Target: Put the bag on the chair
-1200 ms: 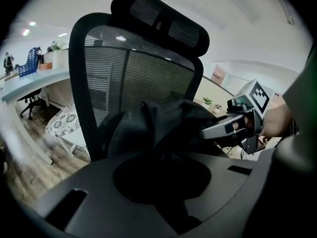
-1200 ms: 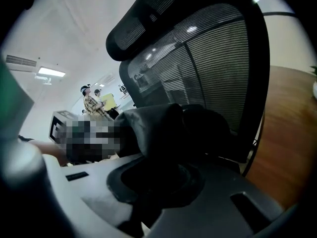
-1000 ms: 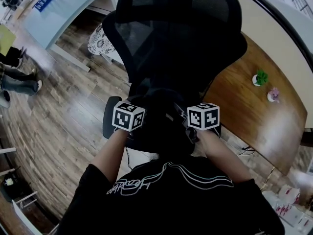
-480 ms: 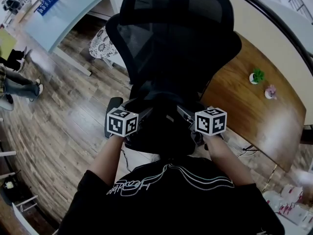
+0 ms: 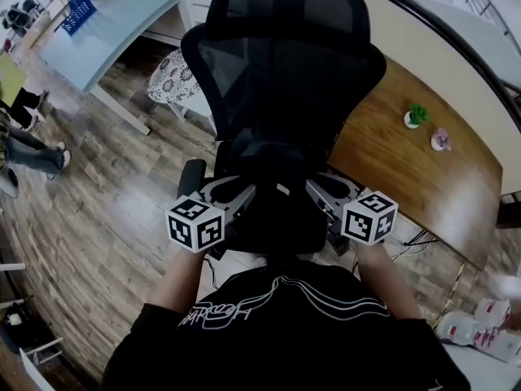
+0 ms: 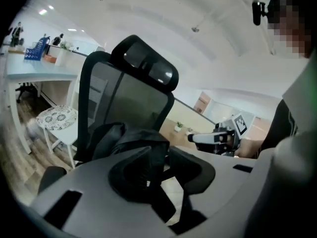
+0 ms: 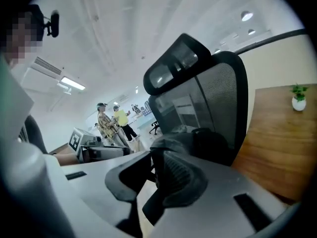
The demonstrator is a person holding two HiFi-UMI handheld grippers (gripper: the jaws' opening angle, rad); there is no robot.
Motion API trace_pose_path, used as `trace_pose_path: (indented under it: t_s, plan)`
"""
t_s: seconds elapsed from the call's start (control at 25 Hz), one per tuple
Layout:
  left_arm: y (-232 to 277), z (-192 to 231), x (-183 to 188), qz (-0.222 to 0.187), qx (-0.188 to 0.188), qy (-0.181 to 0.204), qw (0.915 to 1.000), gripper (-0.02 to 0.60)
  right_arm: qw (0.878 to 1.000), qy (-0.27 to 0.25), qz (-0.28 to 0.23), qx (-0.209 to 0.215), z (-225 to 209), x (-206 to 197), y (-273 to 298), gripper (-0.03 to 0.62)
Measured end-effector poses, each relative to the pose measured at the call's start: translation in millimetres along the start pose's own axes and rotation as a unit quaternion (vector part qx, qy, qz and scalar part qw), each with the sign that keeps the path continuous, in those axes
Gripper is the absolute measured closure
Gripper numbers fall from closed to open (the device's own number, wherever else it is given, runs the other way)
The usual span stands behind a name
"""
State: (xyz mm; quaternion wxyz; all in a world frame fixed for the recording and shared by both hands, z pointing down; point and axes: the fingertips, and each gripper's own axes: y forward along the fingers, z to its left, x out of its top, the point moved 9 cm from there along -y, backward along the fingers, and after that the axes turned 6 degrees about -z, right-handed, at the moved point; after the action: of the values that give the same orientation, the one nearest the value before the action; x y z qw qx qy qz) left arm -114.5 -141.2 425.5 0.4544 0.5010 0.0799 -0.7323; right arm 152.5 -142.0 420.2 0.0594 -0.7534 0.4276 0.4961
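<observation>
Two grippers are held low in the head view, one at either side of the black bag (image 5: 273, 198), which lies on the seat of the black mesh-backed chair (image 5: 285, 72) at the middle of the frame. The left gripper (image 5: 230, 195) is seen at the bag's left edge in the frame and the right gripper (image 5: 327, 195) at its right edge. Whether either touches the fabric cannot be told from above.

In the left gripper view the jaws are seen partly apart and closing. Pale floor shows through the gap and nothing is caught between them. The bag (image 6: 124, 135) is seen just beyond the tips, slumped against the back of the chair (image 6: 124, 88).

In the right gripper view the jaws are likewise closing, with a narrow gap left at the tips and nothing gripped. The bag (image 7: 198, 138) is seen past them on the seat.

A wooden table (image 5: 423, 177) fills the right of the head view, with a small potted plant (image 5: 415, 116) set on it. A pale blue table (image 5: 106, 31) is seen at the upper left, above the wood floor (image 5: 89, 210).
</observation>
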Motion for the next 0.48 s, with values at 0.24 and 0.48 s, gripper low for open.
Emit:
trace_pose_path:
  t_s: [0.24, 0.48]
  plan:
    - [-38, -52, 19, -0.052, -0.081, -0.019, 0.9952, 0.532, 0.995, 0.016, -0.047, 0.086, 51, 3, -26, 0.600]
    - [-68, -94, 37, -0.071, -0.133, 0.027, 0.9882, 0.543, 0.986, -0.015, -0.097, 0.136, 101, 18, -52, 0.600]
